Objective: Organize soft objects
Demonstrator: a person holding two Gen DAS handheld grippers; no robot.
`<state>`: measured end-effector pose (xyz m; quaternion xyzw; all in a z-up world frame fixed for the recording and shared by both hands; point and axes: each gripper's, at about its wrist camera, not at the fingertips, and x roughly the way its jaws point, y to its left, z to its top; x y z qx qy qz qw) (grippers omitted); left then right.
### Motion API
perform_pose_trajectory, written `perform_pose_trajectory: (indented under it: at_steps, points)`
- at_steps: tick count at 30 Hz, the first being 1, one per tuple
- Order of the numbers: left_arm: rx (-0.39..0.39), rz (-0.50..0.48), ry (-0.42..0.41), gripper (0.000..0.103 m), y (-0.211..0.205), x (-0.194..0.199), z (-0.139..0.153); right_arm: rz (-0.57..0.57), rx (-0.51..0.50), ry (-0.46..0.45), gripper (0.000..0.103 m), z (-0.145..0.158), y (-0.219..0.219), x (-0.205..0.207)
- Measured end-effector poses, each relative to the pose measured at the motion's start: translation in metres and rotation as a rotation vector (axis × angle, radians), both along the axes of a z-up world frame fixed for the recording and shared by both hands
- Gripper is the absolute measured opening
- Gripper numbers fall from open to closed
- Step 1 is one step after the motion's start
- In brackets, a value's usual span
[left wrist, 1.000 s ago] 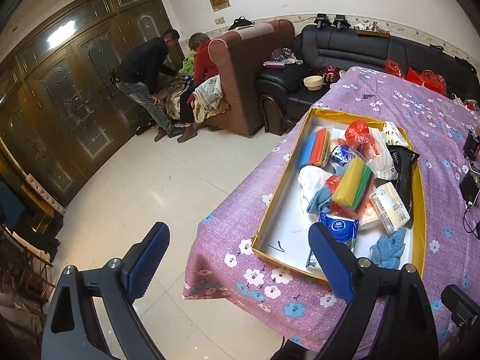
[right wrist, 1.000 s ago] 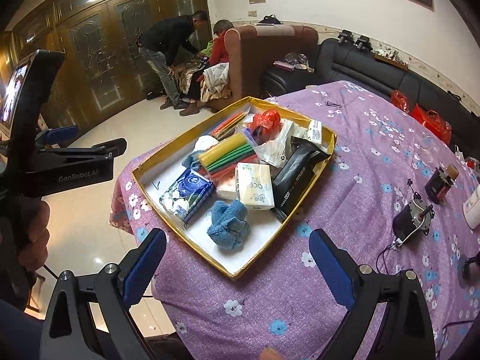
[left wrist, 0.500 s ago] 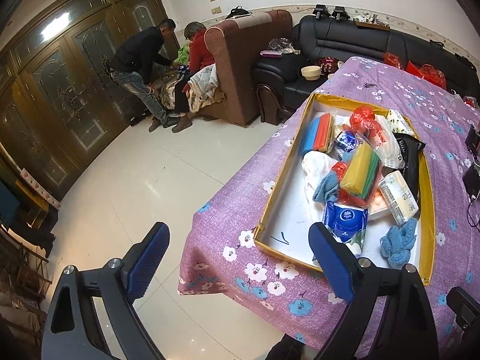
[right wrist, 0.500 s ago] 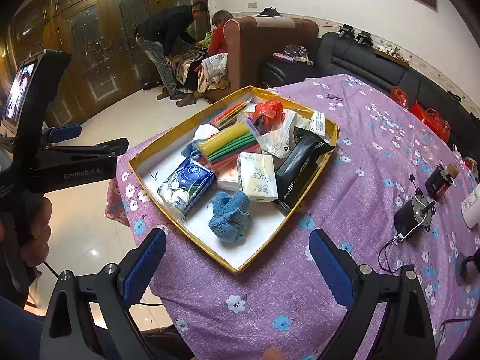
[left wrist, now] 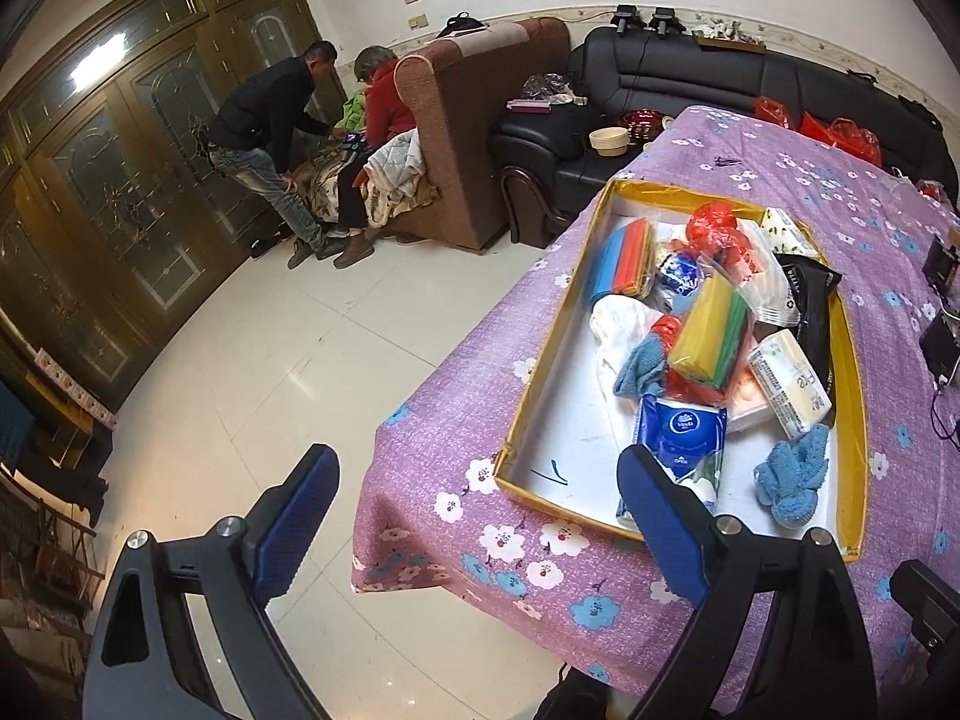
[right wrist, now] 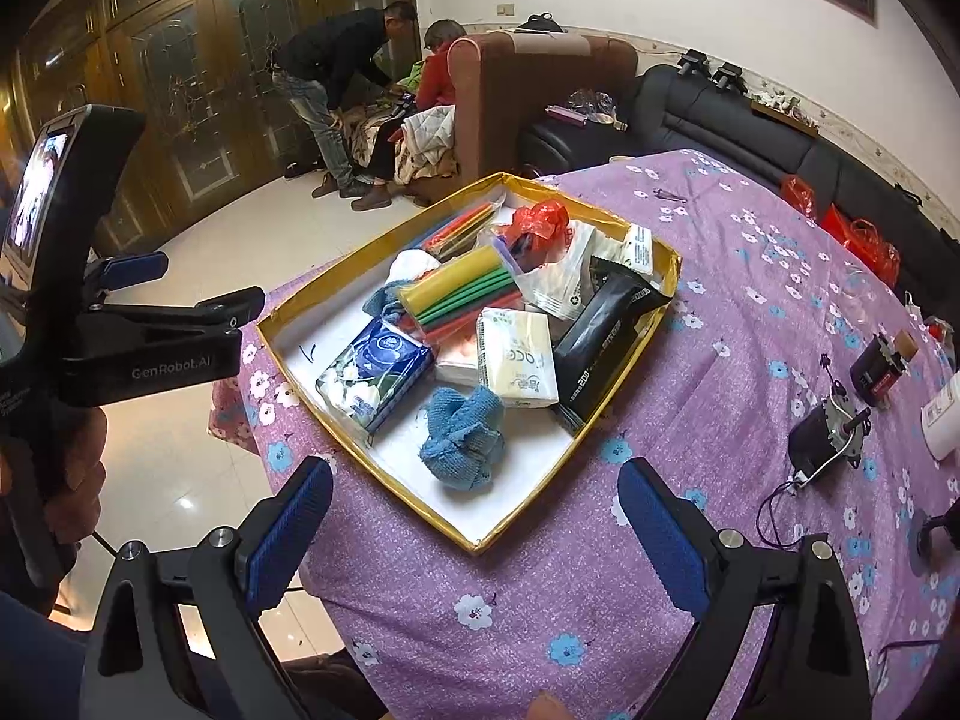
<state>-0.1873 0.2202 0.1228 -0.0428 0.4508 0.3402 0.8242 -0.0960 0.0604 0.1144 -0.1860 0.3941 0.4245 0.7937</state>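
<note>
1. The soft items lie heaped in the gold-edged tray (right wrist: 564, 504) on the purple tablecloth (right wrist: 690, 276); a blue knitted cloth (right wrist: 462, 438) sits nearest, apart from the pile.
2. The right gripper (right wrist: 474, 531) hangs above the table edge, jaws spread wide and empty.
3. The left gripper (left wrist: 477, 525) is likewise spread, holding nothing, off the table's corner.
4. The cloth looks the easiest first pick: descend straight over it, pinch its bunched middle, and avoid the tissue pack (right wrist: 516, 357) just beside it.

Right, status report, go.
Left gripper open, empty, short of the table. Right gripper open, empty, short of the tray. Blue cloth nearest in tray, untouched. Nothing blocking.
</note>
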Motion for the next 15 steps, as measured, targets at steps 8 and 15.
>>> perform_pose_trajectory:
  at_steps: [8, 15]
  points:
    - [0.007, -0.018, 0.004, 0.094, -0.0047, 0.0028, 0.0010, -0.009, 0.001, -0.001, 0.098, 0.0008, -0.0025, 0.0023]
    - [0.013, -0.028, 0.007, 0.094, -0.0065, 0.0037, 0.0023, -0.013, 0.001, 0.000, 0.098, 0.0011, -0.0029, 0.0029]
